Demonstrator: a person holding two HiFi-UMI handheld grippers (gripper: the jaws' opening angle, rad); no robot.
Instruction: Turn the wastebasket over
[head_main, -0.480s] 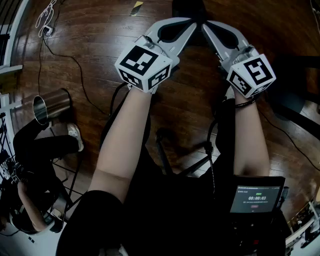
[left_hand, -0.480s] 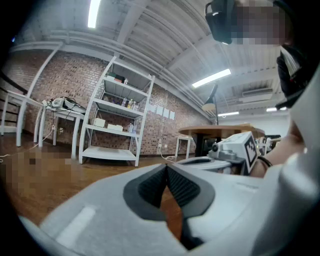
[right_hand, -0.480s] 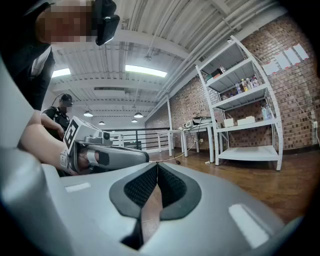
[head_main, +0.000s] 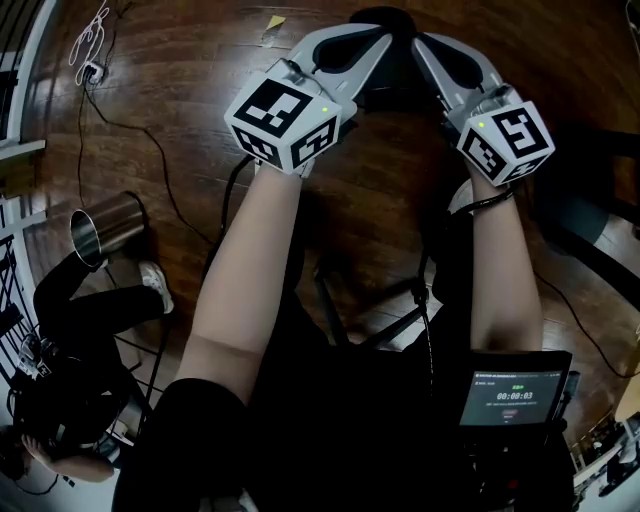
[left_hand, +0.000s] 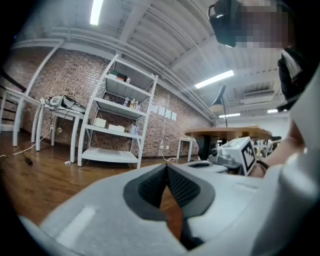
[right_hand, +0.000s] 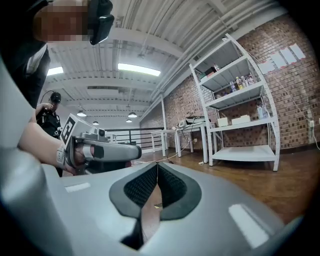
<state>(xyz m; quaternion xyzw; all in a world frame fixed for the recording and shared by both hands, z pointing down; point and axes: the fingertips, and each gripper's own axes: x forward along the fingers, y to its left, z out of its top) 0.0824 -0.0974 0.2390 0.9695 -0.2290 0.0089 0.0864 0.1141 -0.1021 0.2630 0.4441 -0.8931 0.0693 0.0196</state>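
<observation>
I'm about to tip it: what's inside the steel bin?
In the bin only shiny inner wall shows, nothing sticking out above the rim; its own wall covers the bottom, so contents there are unseen.

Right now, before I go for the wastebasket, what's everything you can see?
wastebasket: one, shiny metal, on the floor at the head view's left
floor: one, dark wood
cables: several, black, trailing past the wastebasket
scrap: one, yellow, floor, far edge
shelf rack: one, white, against the brick wall
round table: one, wooden top
other person: one, dark clothes, crouched lower left
screen: one, lit, at the waist
left gripper: one, grey, shut, empty
right gripper: one, grey, shut, empty
</observation>
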